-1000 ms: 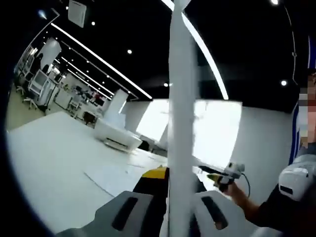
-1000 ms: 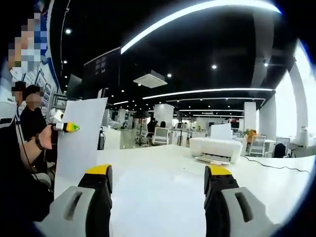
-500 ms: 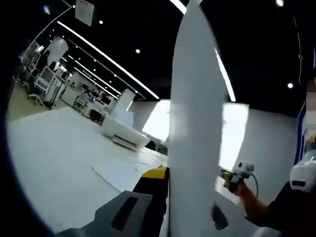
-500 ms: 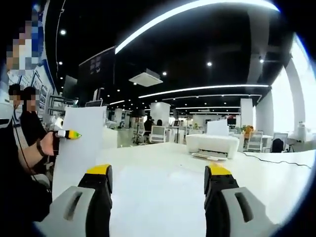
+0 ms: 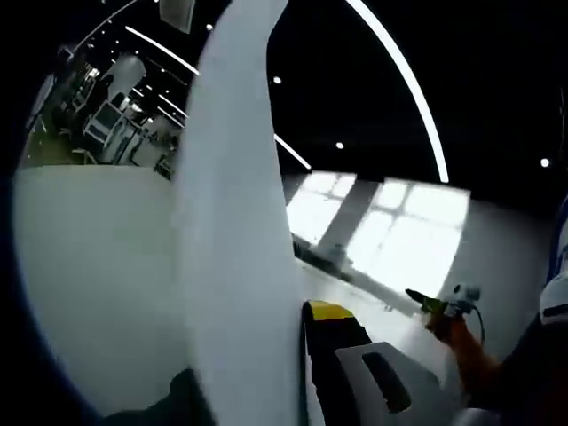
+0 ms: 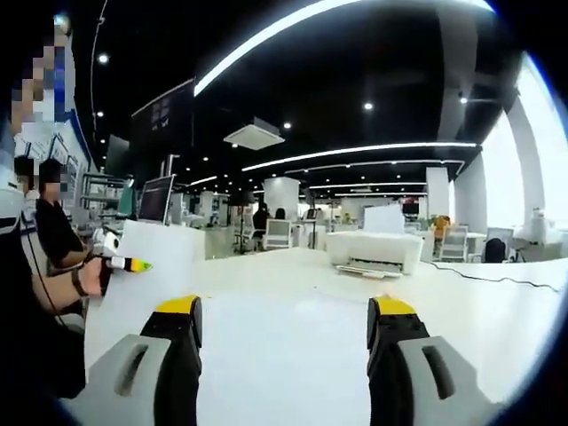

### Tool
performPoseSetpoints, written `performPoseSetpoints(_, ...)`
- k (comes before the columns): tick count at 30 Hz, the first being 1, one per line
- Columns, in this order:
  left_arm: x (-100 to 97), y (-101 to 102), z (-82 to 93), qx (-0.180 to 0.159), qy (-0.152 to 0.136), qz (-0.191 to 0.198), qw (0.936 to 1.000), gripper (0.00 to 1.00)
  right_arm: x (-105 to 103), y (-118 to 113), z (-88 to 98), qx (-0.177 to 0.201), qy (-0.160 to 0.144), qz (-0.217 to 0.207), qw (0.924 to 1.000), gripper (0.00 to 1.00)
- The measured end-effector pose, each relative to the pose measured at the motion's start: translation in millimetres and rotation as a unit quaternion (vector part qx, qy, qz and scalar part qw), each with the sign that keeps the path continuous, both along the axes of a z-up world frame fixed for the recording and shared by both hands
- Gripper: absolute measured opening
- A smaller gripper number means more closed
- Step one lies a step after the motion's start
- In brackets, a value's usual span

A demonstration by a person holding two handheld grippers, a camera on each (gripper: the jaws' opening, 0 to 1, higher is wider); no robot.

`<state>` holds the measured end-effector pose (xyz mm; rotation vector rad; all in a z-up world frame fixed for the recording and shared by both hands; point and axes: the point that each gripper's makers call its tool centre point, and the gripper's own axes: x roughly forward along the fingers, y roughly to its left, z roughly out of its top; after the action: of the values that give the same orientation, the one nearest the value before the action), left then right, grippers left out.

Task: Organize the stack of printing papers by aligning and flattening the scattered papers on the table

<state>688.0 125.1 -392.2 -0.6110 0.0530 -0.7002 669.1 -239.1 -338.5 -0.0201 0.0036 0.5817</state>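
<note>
Now left gripper (image 5: 297, 355) clamps paper (image 5: 235, 266); right gripper (image 6: 282, 333) jaws apart (nothing between).

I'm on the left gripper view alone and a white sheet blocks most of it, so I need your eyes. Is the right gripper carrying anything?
Observer: No. In the right gripper view the right gripper is open, with bare white table between its jaws.
Operator: What lies ahead of it on the table?
Observer: A white printer sits at the far side of the table, with a black cable trailing to its right.
Operator: How does my sheet look from there?
Observer: The left gripper holds the sheet by one edge, leaning over, its lower part down at the table's left side.
</note>
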Motion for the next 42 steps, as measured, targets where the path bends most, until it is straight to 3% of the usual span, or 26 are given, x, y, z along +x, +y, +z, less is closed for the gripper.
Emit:
performPoseSetpoints(3, 5.1, 0, -4.5, -0.011, 0.003, 0.000, 0.9999, 0.06, 9, -7, -9.5, 0.004, 0.007, -0.011, 0.9999, 0.71)
performPoseSetpoints(5, 6.5, -3, -16.2, -0.030, 0.029, -0.008, 0.9991, 0.06, 16, -11, -19.3, 0.000, 0.016, -0.021, 0.9997, 0.71)
performPoseSetpoints(7, 6.5, -3, -13.3, -0.011, 0.015, -0.001, 0.9998, 0.06, 23, -17, -31.8, -0.014, 0.027, -0.034, 0.9990, 0.71)
performPoseSetpoints(20, 0.0, -13, -16.4, 0.016, 0.007, -0.003, 0.9998, 0.06, 59, -40, -94.5, -0.061, 0.084, -0.087, 0.9908, 0.75)
performPoseSetpoints(23, -1.6, -13, -16.3, 0.016, 0.005, -0.005, 0.9999, 0.06, 71, -44, -114.6, -0.081, 0.120, -0.095, 0.9848, 0.81)
performPoseSetpoints(29, -1.6, -11, -17.6, 0.020, 0.003, -0.002, 0.9998, 0.06, 89, -55, -141.2, -0.101, 0.157, -0.094, 0.9779, 0.85)
performPoseSetpoints(31, -1.3, -13, -19.7, 0.029, 0.006, -0.002, 0.9996, 0.06, 94, -58, -142.3, -0.130, 0.142, -0.096, 0.9765, 0.88)
performPoseSetpoints(42, -0.5, -12, -20.9, 0.026, 0.009, -0.001, 0.9996, 0.06, 115, -55, -142.6, -0.105, 0.147, -0.073, 0.9808, 0.88)
